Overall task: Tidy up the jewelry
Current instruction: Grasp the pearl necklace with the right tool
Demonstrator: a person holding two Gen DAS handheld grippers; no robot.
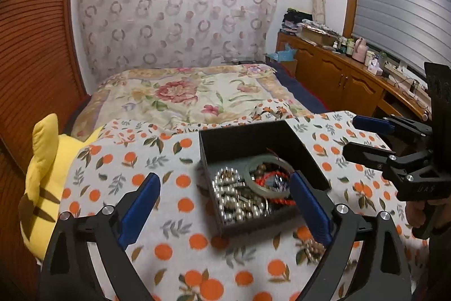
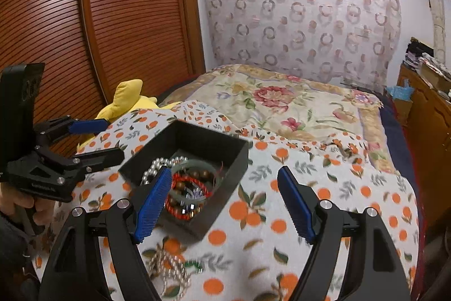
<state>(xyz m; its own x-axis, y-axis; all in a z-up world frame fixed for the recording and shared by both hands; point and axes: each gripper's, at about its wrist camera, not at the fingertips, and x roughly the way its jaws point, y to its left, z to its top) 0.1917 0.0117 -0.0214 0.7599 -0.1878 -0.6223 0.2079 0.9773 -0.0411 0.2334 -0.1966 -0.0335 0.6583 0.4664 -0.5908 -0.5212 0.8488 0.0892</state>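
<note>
A black open box [image 1: 248, 140] sits on the orange-print cloth and holds jewelry: a silver bead chain [image 1: 228, 193], a pale green bangle [image 1: 265, 174], a red cord bracelet [image 1: 277, 177] and brown beads. It also shows in the right wrist view [image 2: 222, 160]. A beaded piece [image 2: 169, 267] lies on the cloth in front of the box; it shows blurred in the left wrist view [image 1: 314, 250]. My left gripper [image 1: 225, 205] is open and empty, just before the box. My right gripper [image 2: 225, 202] is open and empty, by the box's right front corner.
The orange-print cloth [image 1: 169, 230] covers a raised surface at the foot of a bed with a floral quilt [image 1: 183, 95]. A yellow plush toy [image 1: 45, 174] lies at the left. A slatted wooden wardrobe [image 2: 112, 19] stands left, a cluttered wooden cabinet [image 1: 338, 75] right.
</note>
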